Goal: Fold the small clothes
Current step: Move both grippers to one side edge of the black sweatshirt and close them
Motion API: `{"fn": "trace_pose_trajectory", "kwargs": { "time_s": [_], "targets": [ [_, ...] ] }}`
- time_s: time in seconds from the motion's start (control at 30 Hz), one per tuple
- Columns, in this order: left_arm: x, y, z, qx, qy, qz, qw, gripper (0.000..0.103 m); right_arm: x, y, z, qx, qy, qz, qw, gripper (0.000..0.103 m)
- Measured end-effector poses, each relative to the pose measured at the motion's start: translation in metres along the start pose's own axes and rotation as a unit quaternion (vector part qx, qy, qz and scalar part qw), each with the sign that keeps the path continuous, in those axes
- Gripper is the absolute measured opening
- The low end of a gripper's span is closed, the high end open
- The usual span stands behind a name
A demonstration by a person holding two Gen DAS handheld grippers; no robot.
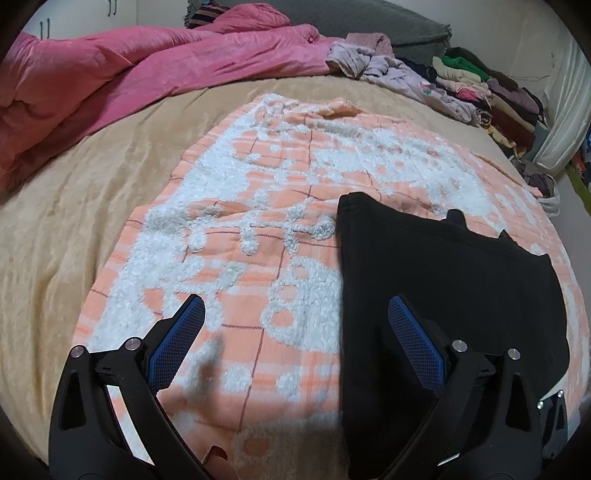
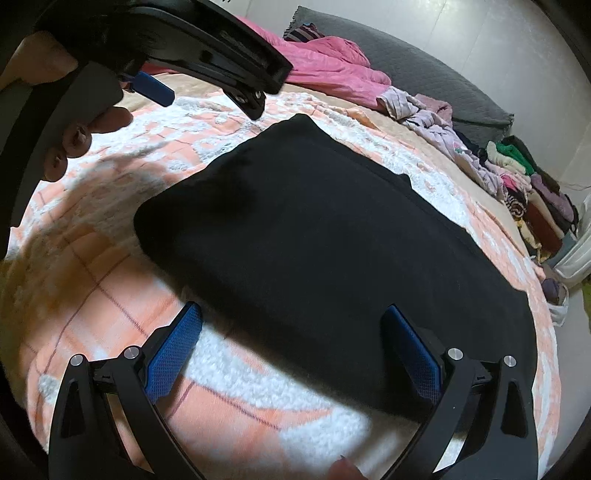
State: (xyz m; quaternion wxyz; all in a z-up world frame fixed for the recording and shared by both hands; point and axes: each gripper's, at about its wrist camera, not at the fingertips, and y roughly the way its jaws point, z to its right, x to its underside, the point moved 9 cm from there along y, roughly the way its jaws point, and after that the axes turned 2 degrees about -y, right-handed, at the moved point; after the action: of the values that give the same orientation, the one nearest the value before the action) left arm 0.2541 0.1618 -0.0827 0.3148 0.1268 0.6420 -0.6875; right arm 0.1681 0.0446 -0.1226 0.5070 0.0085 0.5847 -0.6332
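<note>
A black garment (image 1: 443,280) lies flat, folded into a rough rectangle, on an orange and white fleecy blanket (image 1: 251,206). In the left wrist view my left gripper (image 1: 295,306) hovers open over the garment's left edge, its right finger above the black cloth and its left finger above the blanket. The right wrist view has the black garment (image 2: 314,236) filling the middle, and my right gripper (image 2: 291,314) stands open over its near edge with nothing between its blue pads. At the upper left of that view a hand holds the left gripper (image 2: 155,86).
The blanket lies on a beige bedspread (image 1: 74,206). A crumpled pink duvet (image 1: 129,62) lies at the back left. Loose pale clothes (image 1: 384,66) and a stack of folded clothes (image 1: 491,99) line the back right, with a grey headboard cushion (image 1: 406,26) behind.
</note>
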Motion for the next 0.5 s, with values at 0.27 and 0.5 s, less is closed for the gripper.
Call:
{"fn": "trace_pose_trajectory", "kwargs": {
  "time_s": [0.27, 0.5],
  "targets": [
    [-0.006, 0.025, 0.009, 0.019, -0.005, -0.028, 0.9994, 0.093, -0.013, 0.013, -0.003, 0.034, -0.034, 0.013, 0.999, 0.098],
    [-0.005, 0.046, 0.017, 0.064, -0.032, -0.070, 0.9950, 0.093, -0.021, 0.015, -0.003, 0.052, -0.045, 0.042, 0.997, 0.078]
  ]
}}
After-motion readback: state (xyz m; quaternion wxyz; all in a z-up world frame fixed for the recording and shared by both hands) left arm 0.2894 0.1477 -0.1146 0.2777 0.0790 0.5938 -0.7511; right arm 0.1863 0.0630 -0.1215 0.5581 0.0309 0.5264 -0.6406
